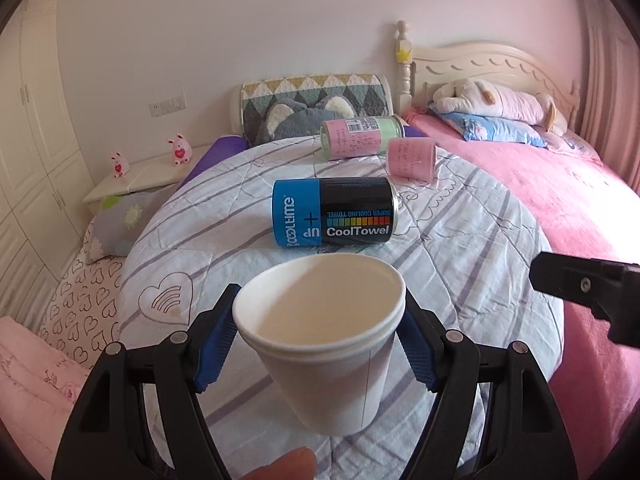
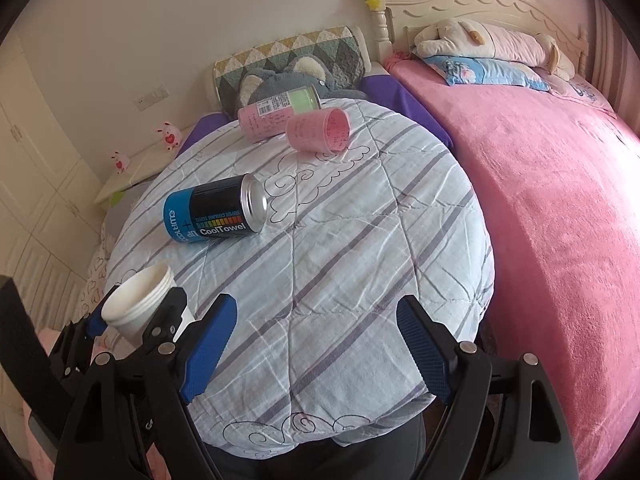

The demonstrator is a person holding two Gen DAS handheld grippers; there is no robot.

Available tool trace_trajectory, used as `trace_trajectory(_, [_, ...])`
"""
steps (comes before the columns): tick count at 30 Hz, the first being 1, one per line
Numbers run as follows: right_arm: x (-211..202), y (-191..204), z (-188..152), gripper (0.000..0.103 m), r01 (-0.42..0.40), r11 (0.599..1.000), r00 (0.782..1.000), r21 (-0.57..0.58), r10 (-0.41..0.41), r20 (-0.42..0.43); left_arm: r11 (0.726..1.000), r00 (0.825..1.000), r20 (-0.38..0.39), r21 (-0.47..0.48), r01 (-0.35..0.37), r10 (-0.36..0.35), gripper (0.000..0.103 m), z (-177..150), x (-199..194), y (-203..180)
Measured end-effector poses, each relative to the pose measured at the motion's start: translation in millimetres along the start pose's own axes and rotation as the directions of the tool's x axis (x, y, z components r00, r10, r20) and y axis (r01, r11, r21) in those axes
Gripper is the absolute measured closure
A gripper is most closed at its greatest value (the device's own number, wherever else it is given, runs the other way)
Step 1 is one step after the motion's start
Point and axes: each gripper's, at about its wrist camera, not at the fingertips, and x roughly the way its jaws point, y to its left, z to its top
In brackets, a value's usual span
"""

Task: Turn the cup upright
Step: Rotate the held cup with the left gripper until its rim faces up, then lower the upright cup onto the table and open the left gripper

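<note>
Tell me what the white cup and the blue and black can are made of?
The white cup looks like paper with a matte finish: it has a thin rolled rim and a side seam line. It could be several cups stacked, as the right wrist view shows layered rims. The blue and black can looks like metal under a glossy printed label: its bare end is shiny silver with ridged rings.

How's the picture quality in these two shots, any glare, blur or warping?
Left wrist view: sharp on the white cup, pink quilt washed out at right, fisheye bends the bed edges. Right wrist view: same bright wash on the quilt's right side, dark vignette corners, CoolTowel can text legible.
</note>
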Motion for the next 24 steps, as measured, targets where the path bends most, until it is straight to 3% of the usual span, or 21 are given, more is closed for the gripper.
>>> trace_trajectory(17, [-24,-13,-21,0.02,-0.01,1.0,1.0,0.015,0.009,0.026,1.0,1.0,0.017,0.027,-0.005,0.004,0.026,-17,-31,-6])
trace_trajectory(24, [-28,-13,-25,0.02,-0.017,1.0,0.999,0.015,0.016,0.032,0.999,0.999,0.036,0.033,0.005,-0.007,0.011,-16,-38,-5])
